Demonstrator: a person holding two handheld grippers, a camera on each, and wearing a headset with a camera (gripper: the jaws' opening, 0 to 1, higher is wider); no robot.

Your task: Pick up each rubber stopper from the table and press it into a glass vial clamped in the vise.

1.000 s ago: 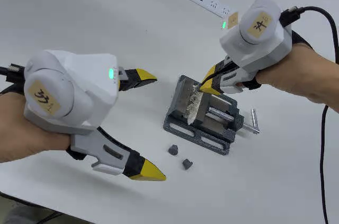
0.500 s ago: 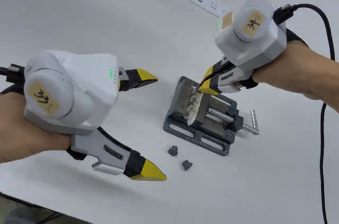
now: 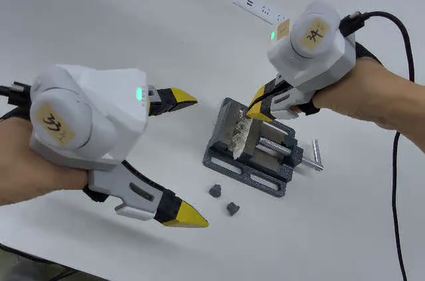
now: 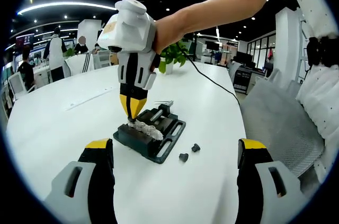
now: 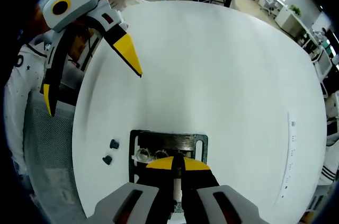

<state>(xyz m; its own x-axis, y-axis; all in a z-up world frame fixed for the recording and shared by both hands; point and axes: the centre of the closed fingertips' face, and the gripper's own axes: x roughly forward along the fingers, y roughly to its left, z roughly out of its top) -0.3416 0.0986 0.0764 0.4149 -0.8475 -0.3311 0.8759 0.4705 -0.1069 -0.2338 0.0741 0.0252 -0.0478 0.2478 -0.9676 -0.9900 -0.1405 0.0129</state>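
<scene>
Now | right claw (image 3: 251, 112) together, seemingly touching vials (image 5: 150, 154) | stoppers (image 3: 215, 191) beside vise (image 3: 229, 163) | left claw (image 3: 197, 160) apart

The white table (image 3: 99, 22) bore a vise (image 3: 247, 173), two stoppers (image 3: 215, 190) just beside it (both dark), and a power strip (image 3: 259, 3) well apart.

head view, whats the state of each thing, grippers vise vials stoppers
vise: shut on the glass vials
glass vials: clamped in the vise
stoppers: two, loose on the table beside the vise
left gripper: wide open, empty
right gripper: shut, tips down at the vials
</scene>
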